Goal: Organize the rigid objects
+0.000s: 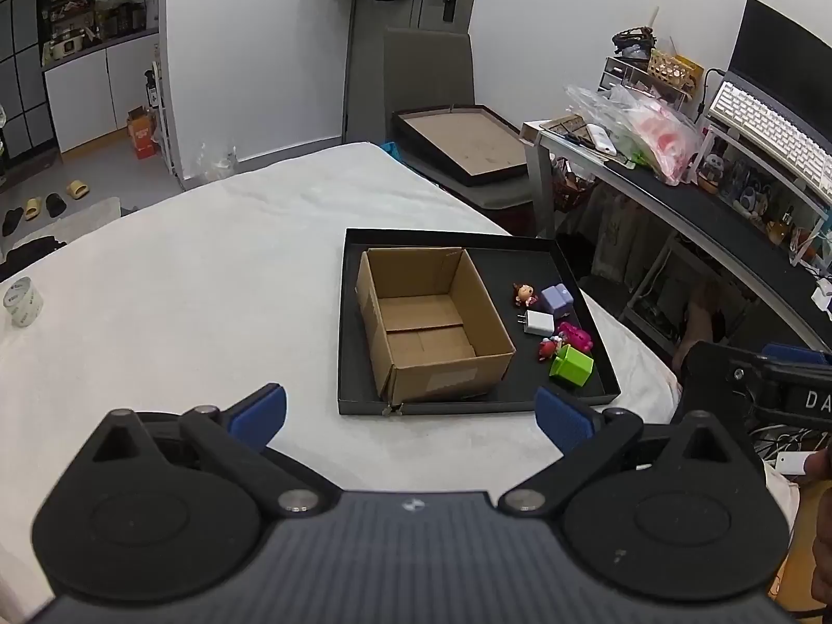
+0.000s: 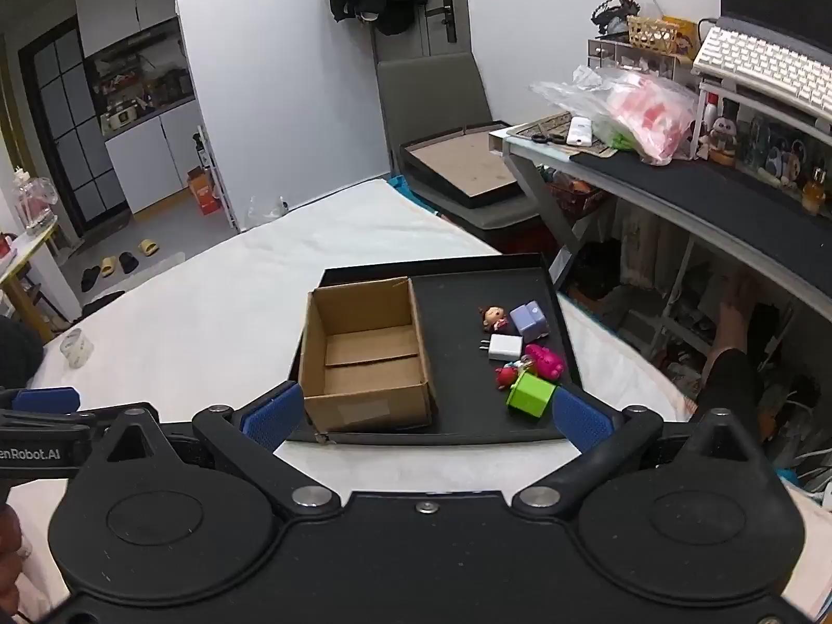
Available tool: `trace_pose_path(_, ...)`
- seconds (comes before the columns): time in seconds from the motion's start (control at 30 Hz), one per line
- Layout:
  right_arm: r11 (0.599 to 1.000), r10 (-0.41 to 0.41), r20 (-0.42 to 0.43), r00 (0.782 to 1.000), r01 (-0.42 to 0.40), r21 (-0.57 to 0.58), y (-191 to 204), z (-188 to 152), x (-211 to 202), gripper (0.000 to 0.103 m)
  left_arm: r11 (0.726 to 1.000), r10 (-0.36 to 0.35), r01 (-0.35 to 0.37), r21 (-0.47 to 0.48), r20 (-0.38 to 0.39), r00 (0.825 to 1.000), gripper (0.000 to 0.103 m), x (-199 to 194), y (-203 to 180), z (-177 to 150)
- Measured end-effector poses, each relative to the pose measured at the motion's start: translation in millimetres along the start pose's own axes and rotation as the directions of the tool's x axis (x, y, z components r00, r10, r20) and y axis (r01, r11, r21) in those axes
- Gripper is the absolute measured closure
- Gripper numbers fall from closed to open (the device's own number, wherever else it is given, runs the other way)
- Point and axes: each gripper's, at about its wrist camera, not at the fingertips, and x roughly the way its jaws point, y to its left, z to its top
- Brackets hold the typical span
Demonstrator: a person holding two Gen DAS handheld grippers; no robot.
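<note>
Black tray (image 2: 525,418), brown cardboard box (image 2: 364,353), green cube (image 2: 530,393), white charger (image 2: 504,347)

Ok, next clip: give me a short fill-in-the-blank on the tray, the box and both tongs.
1. The cardboard box on the black tray is ____ inside.
2. The small toys and the white charger lie on the box's ____ side.
3. The toy nearest the right tongs is the ____ cube.
4. Left tongs and right tongs are both ____.

Missing: empty; right; green; open

surface: white bed (image 1: 208,286) | on it: black tray (image 1: 470,400), tape roll (image 1: 22,301)
</note>
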Motion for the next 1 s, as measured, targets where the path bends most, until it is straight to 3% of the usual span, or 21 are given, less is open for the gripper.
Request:
trace_pose_path(0.5, 1.0, -0.01, -0.009, 1.0, 0.01, 0.008, -0.9, -1.1, 2.6, 0.0, 1.0, -0.004, 0.004, 0.002, -0.01, 1.0, 0.002, 3.4, -3.0, -2.1)
trace_pose_path(0.63, 0.998, -0.059, -0.003, 0.998, 0.059, -0.013, 0.2, -4.3, 3.9, 0.0, 1.0, 0.003, -0.003, 0.017, -0.001, 1.0, 0.002, 3.0, -5.4, -3.2)
trace_pose_path(1.0, 0.999, -0.038, -0.005, 0.999, 0.038, 0.002, -2.7, -6.0, 2.3, 0.0, 1.0, -0.002, 0.002, 0.013, -0.012, 1.0, 0.002, 6.8, -4.2, -4.5)
